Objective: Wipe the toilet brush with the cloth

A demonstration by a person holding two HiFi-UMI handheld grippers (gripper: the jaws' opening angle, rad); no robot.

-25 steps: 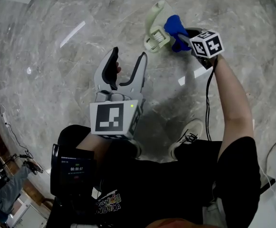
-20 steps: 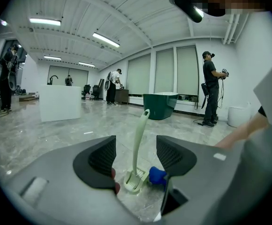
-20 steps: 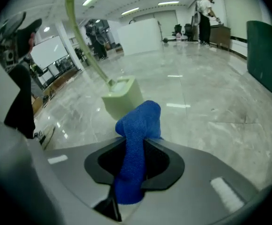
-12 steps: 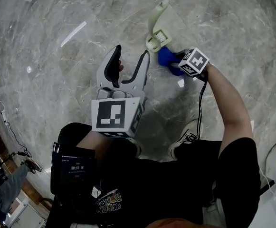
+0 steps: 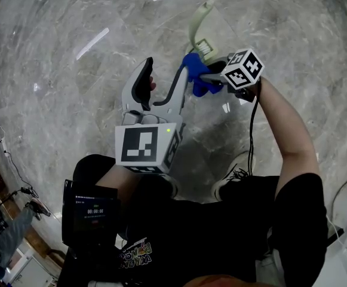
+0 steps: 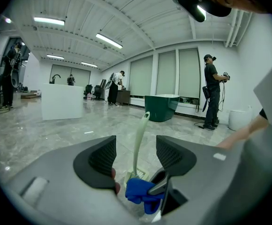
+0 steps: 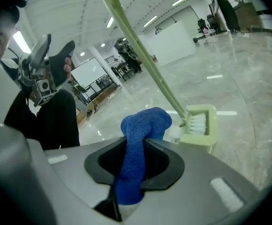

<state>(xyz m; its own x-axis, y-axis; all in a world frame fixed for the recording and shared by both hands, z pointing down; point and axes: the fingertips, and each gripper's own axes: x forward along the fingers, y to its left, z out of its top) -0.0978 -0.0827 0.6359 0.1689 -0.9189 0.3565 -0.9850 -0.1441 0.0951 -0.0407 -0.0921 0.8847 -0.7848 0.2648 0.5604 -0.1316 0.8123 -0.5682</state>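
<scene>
The right gripper [image 5: 204, 78] fingers clamp the blue cloth [image 5: 192, 69] just beside the toilet brush [image 5: 199, 27]; the left gripper [image 5: 163, 72] fingers stand apart, empty, over bare floor [image 5: 71, 70].

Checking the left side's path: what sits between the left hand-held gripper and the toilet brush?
The blue cloth, clamped in the right hand-held gripper, lies before the toilet brush; the left gripper view shows it through the left hand-held gripper's open jaws.
</scene>
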